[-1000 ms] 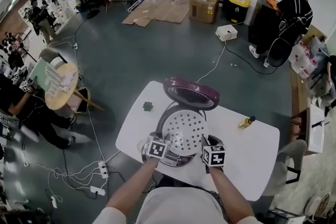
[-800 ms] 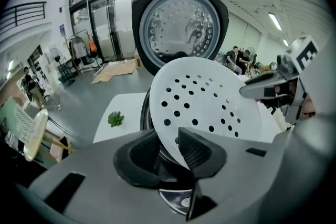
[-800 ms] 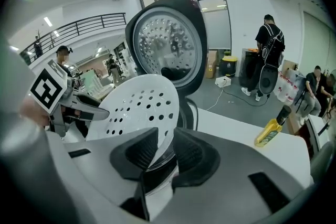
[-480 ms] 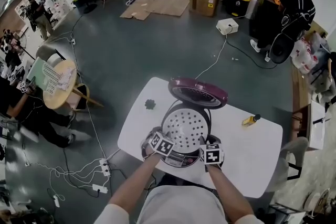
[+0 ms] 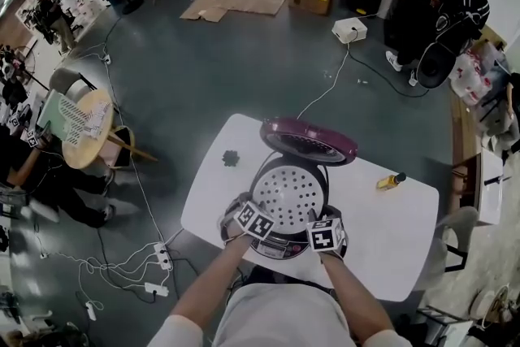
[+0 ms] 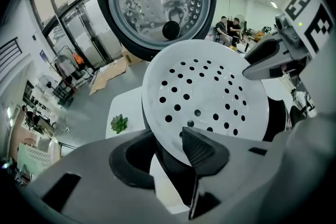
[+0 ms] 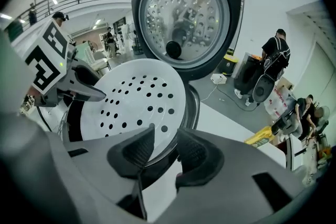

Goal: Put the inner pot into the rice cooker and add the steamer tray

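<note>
Left gripper (image 6: 168,147) and right gripper (image 7: 165,147) are opening, each with the rim of the white perforated steamer tray (image 5: 291,195) between its jaws; an uneven release could seat it crooked.

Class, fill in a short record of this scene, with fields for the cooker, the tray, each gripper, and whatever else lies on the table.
cooker: rice cooker on the white table, its dark-red lid standing open
tray: round white perforated steamer tray lying in the cooker's open top
left gripper: jaws opening, tray rim between them, not pinched
right gripper: jaws opening, tray rim between them, not pinched
other items: small green plant, yellow bottle
</note>
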### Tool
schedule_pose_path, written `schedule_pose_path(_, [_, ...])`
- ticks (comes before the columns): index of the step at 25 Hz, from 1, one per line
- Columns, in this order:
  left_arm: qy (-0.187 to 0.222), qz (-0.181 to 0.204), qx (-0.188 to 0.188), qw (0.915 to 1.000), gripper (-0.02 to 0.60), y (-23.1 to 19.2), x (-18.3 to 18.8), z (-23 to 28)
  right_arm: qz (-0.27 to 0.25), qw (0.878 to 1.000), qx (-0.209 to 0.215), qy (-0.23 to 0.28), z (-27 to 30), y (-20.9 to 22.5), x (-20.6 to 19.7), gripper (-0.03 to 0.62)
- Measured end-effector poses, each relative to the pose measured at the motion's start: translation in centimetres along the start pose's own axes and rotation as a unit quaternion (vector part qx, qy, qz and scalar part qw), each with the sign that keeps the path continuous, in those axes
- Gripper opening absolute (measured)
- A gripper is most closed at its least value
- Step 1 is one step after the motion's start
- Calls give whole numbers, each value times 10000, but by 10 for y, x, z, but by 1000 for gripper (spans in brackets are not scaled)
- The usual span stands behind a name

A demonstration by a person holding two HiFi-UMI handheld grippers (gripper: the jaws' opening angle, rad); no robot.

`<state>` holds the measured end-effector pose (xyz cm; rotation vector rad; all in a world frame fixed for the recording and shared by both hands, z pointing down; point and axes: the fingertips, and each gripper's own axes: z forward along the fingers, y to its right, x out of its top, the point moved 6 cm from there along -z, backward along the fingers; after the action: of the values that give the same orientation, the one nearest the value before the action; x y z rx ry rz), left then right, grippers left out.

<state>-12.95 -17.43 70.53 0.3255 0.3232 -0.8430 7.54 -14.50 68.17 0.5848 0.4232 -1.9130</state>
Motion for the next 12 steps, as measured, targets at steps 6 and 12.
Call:
schedule_pose_path(6, [-43, 422, 122, 9990, 214, -1, 2, 5, -331, 9991, -277, -59, 5, -2, -1, 168])
schedule_pose_path(12, [-57, 574, 98, 9983, 287, 2, -3, 12, -391, 9982, -426, -163, 8, 0, -8, 196])
